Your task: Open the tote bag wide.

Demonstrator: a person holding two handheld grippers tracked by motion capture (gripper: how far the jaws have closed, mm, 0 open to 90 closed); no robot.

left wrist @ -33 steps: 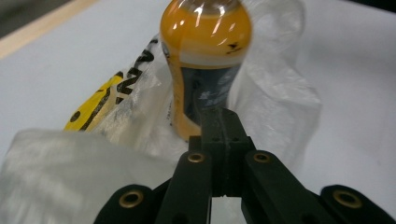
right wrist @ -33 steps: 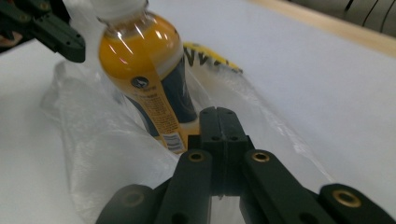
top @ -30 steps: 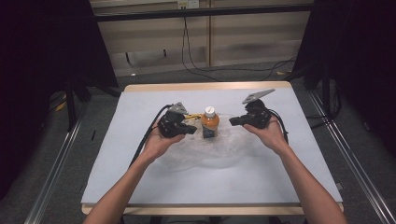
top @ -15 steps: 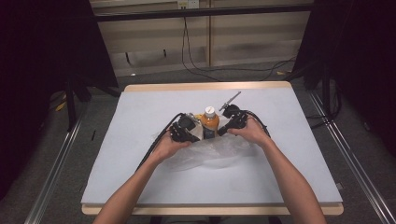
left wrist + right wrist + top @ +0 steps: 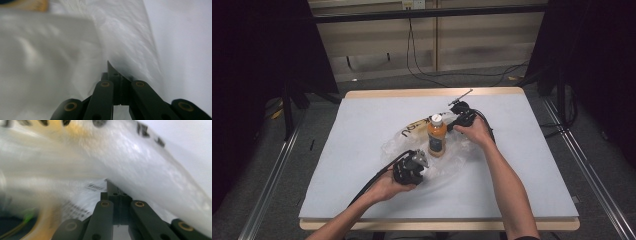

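Bag [image 5: 412, 145] film is pinched in both my jaws, at seven and one o'clock of the bottle [image 5: 437, 136], to spread it.

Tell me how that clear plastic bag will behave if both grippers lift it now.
The plastic bag is thin and crumpled, so it will likely sag and drape, not hold shape. It looks very light. The bottle stands upright amid it between the left gripper and right gripper, so lifting may tip the bottle.

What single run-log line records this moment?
left gripper: shut on plastic bag | right gripper: shut on plastic bag | orange bottle: upright on bag | table
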